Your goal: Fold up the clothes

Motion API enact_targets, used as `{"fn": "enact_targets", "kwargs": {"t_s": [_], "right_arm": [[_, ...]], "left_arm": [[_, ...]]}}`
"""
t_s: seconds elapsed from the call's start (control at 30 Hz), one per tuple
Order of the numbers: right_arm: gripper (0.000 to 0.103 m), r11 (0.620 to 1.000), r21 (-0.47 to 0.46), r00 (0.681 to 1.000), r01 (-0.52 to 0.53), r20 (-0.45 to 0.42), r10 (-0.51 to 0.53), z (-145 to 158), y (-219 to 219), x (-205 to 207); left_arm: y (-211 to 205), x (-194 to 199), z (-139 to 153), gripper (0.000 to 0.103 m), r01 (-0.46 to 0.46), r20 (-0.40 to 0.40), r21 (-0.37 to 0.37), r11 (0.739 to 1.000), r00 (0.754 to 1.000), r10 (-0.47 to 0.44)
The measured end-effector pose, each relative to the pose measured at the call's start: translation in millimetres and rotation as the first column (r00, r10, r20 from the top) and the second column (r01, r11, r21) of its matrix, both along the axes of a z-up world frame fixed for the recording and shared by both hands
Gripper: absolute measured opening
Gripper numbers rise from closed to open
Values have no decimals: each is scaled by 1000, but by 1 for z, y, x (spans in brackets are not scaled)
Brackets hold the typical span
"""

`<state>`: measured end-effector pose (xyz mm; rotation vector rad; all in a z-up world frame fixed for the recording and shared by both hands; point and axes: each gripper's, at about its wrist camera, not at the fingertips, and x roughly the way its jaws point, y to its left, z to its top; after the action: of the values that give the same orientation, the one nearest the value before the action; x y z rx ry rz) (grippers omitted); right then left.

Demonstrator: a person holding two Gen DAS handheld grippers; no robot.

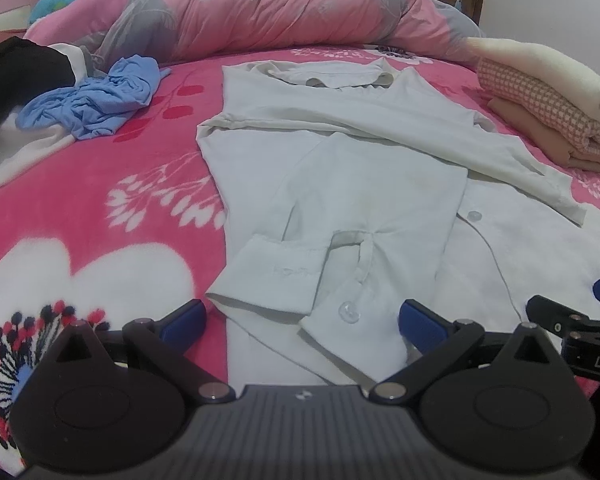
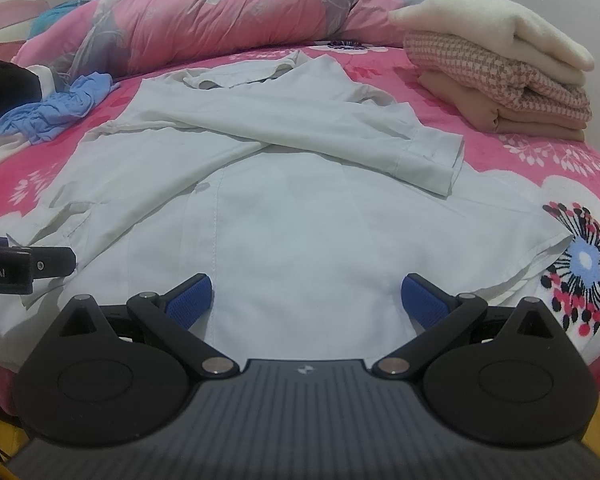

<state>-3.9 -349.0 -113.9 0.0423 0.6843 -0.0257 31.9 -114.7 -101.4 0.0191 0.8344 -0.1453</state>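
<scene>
Both the left gripper (image 1: 302, 320) and right gripper (image 2: 306, 300) hung spread, empty, at the white shirt's (image 2: 300, 216) hem, probably untouched; grasping both corners evenly suited folding toward its collar (image 2: 240, 74).

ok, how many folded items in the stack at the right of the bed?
3 visible: cream one on top, pink checked one in the middle, tan one at the bottom. More could be hidden behind.

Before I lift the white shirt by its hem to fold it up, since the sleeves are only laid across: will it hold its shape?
Probably not. The white shirt looks thin and floppy, so it would likely sag between grips. The crossed sleeve lies loose and may slide off. It looks light, so both open grippers should manage it.
</scene>
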Motion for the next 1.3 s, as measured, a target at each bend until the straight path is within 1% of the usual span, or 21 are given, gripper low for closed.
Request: {"fn": "enact_targets", "kwargs": {"t_s": [0.13, 0.33, 0.43, 0.6, 0.73, 0.8, 0.9, 0.97, 1.03, 1.13, 1.23, 1.27, 1.3], "right_arm": [[102, 1000, 3, 1000, -1, 8, 1, -1, 0, -1], [102, 1000, 5, 1000, -5, 14, 5, -2, 0, -3], [102, 1000, 3, 1000, -7, 6, 7, -1, 0, -2], [102, 1000, 6, 1000, -12, 3, 12, -1, 0, -2], [102, 1000, 10, 1000, -14, 6, 14, -2, -1, -3], [102, 1000, 14, 1000, -14, 3, 14, -1, -1, -2], [102, 999, 30, 1000, -13, -11, 13, 2, -3, -1], [102, 997, 73, 1000, 2, -10, -1, 8, -9, -2], [102, 991, 136, 1000, 10, 3, -10, 14, -16, -5], [102, 974, 226, 999, -9, 37, 1, 23, -26, -13], [102, 943, 328, 997, -58, 68, 37, 31, -33, -22], [102, 927, 367, 996, -76, 76, 52, 33, -35, -24], [102, 903, 417, 994, -99, 82, 71, 33, -37, -25]], "left_arm": [[5, 0, 3, 103, 23, -18, -25, 999, 1000, -24], [14, -11, 8, 103, 82, -5, -59, 995, 997, -82], [22, -21, 10, 103, 128, 17, -85, 988, 992, -127], [37, -37, 10, 103, 212, 28, -106, 971, 977, -211], [51, -45, 10, 103, 233, 44, -138, 963, 972, -229], [58, -47, 10, 102, 232, 51, -162, 959, 973, -227], [64, -49, 10, 95, 244, 51, -188, 951, 970, -239], [66, -50, 10, 89, 265, 44, -198, 944, 964, -261], [68, -52, 9, 86, 294, 38, -206, 933, 955, -293], [69, -55, 6, 85, 335, 16, -209, 919, 941, -339], [72, -58, 1, 81, 344, -11, -221, 912, 935, -355], [73, -59, 0, 80, 345, -15, -228, 910, 934, -358], [74, -60, -1, 79, 347, -17, -236, 908, 932, -361]]}}
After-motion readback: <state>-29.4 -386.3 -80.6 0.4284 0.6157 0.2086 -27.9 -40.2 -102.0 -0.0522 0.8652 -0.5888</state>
